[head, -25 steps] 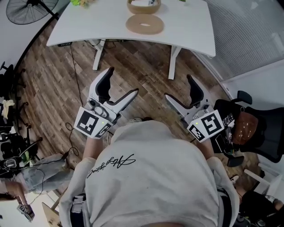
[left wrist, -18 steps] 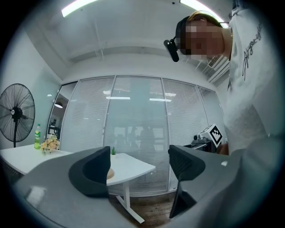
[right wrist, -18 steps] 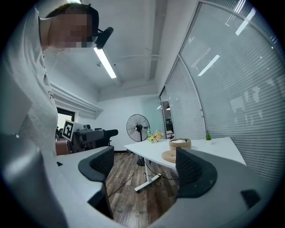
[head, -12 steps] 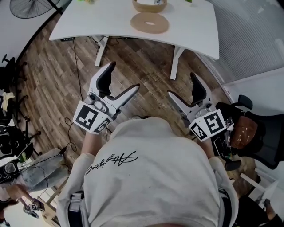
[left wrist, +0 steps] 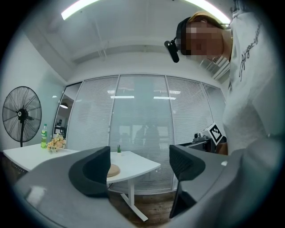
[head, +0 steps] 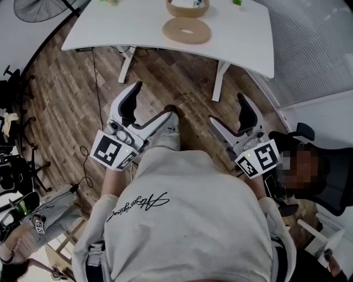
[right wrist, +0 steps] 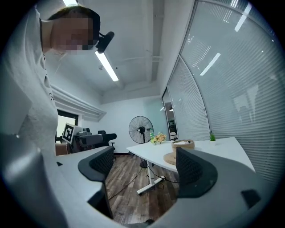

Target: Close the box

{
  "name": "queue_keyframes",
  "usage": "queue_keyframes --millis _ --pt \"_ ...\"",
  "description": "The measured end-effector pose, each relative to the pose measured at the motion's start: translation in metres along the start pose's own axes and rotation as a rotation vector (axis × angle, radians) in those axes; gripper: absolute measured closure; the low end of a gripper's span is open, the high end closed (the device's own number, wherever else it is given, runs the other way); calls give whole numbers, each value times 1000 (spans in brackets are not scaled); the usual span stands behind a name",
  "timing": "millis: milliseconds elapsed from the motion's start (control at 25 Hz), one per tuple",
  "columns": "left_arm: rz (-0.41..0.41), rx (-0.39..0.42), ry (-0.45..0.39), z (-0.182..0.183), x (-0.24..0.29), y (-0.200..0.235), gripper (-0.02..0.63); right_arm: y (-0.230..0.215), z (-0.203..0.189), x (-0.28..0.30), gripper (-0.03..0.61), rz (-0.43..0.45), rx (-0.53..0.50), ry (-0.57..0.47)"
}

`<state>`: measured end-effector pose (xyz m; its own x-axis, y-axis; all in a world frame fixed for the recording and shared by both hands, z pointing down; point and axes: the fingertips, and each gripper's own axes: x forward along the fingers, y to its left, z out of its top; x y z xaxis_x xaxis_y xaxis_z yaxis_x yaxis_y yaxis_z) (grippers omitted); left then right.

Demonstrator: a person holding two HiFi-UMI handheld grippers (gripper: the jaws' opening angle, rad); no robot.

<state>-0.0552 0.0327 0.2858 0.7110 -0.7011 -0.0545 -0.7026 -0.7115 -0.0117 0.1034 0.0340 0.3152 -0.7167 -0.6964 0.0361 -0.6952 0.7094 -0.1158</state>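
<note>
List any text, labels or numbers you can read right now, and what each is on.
On the shirt: cursive print across the back, not legible.
On the left gripper and right gripper cubes: black-and-white square codes, no letters.
On the bottle: label too small to read.

Head view: the round box (head: 187,7) is cut by the top edge, its contents unreadable; the floor fan (head: 33,10) and the tabletop (head: 121,27) run off that edge. Left gripper view: one jaw of the left hand-held gripper (left wrist: 140,161) covers most of the lid (left wrist: 114,169); the bottle (left wrist: 43,136) label is too small to read. Right gripper view: a jaw of the right hand-held gripper (right wrist: 143,162) masks part of the lid.
</note>
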Motion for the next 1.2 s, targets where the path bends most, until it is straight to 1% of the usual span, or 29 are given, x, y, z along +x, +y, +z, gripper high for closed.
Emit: queue_keyframes --millis 280,520,680,960,1200 --pt "-14 8 -21 -1 21 23 216 -20 2 20 153 -11 -16 -2" --pt "-71 16 -10 -16 51 48 215 -49 -4 47 153 -42 -30 -7" --pt "-99 15 -8 -25 74 75 215 -67 -4 74 155 -58 -47 -4" --pt "-152 48 -20 -19 115 125 215 -103 6 127 155 -87 -49 -5" --pt "-191 45 -19 -14 148 168 215 -131 19 172 155 -106 -43 4"
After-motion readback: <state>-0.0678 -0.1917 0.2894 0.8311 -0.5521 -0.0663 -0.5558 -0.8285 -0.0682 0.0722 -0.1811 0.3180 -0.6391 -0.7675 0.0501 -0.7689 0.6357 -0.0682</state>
